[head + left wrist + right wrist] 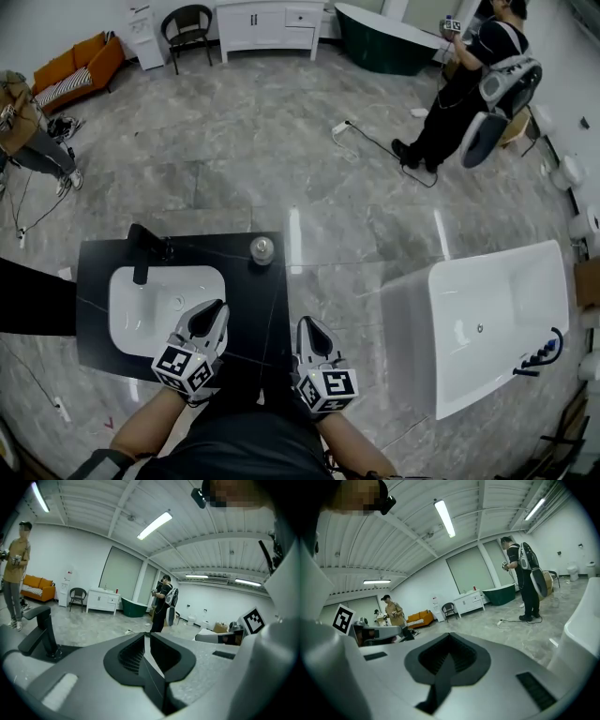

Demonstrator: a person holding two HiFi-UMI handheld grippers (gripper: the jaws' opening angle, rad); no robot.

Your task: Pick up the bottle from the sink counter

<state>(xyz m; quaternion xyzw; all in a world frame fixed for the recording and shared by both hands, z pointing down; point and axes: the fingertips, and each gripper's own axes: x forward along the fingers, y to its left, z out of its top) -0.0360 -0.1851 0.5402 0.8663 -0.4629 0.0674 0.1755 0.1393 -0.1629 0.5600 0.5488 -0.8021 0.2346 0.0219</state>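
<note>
Bottle point(262, 249) first: in the head view it stands upright on the black sink counter point(251, 314), past the far right corner of the white basin point(164, 305) and close to the counter's far edge. From above we see only a round, shiny, greyish top. The black faucet point(142, 258) rises at the basin's far left side, well apart from the bottle. The left gripper point(212, 314) hangs over the basin's near right corner and the right gripper point(309, 330) sits further right of the basin, near the counter's right edge. Both are well short of the bottle. The counter is dark, flat and glossy, and the basin is a smooth rounded rectangle. In the left gripper view, the grey jaws with ribbed black pads stand together with nothing between them. The angular faucet shows to their left, and we do not see the bottle. In the right gripper view, the jaws are likewise closed and empty, aimed out over the room. We judge the main risk to be arriving with the jaws closed. They would nudge the bottle rather than straddle it, and on that slick top it could slide or tip off the far edge. A round, smooth body may also slip or twist between the pads if it is caught off-centre.
</note>
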